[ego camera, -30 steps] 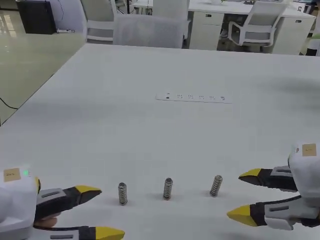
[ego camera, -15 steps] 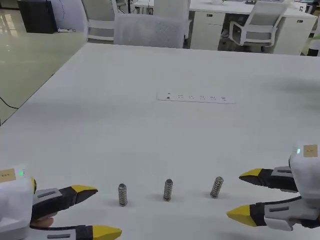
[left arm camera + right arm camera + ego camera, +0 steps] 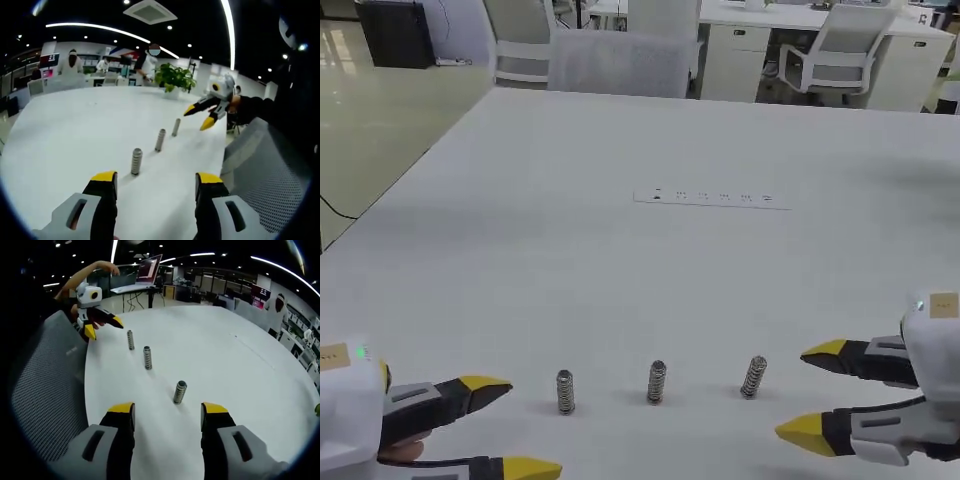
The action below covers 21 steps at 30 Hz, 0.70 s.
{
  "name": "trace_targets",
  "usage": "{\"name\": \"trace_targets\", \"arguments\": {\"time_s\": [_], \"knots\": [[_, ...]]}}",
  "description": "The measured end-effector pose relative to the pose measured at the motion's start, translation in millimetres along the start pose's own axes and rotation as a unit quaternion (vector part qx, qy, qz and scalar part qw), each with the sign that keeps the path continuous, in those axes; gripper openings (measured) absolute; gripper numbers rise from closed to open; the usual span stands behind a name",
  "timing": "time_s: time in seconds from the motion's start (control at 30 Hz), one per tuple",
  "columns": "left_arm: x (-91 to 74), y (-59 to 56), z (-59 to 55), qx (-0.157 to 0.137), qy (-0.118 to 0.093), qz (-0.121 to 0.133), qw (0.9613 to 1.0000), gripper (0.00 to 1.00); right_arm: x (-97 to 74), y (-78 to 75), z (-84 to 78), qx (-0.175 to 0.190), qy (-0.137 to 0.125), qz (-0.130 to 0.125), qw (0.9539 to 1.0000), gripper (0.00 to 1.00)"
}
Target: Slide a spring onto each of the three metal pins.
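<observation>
Three small silver metal coil springs (image 3: 657, 382) stand upright in a row near the front edge of the flat white desk (image 3: 620, 280), set apart from each other. The left tool (image 3: 532, 427), black with yellow tips, sits just left of the row, jaws spread wide and holding nothing. The right tool (image 3: 790, 392) sits just right of the row, spread wide too. Each tool has one tan sticker (image 3: 942, 304); its writing is too small to read. Farther back lies one long white socket strip (image 3: 710, 198), its marks too tiny to read.

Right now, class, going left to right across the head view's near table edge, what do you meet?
Left yellow-tipped black tool, left coiled metal spring, middle coiled metal spring, right coiled metal spring, right yellow-tipped black tool.
</observation>
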State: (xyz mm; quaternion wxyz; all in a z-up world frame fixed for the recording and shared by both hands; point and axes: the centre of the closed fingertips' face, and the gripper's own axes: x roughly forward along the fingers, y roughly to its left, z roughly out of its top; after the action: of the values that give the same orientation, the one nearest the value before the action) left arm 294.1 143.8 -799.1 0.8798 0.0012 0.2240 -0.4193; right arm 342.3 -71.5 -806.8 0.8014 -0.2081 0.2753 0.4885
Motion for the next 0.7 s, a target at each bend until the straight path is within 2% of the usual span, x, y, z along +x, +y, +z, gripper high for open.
{"name": "trace_targets", "arguments": {"time_s": [0.7], "knots": [[-0.3, 0.9, -1.2, -0.002, -0.001, 0.001, 1.0, 0.58, 0.9, 3.4, 0.7, 0.003, 0.002, -0.002, 1.0, 0.52]]}}
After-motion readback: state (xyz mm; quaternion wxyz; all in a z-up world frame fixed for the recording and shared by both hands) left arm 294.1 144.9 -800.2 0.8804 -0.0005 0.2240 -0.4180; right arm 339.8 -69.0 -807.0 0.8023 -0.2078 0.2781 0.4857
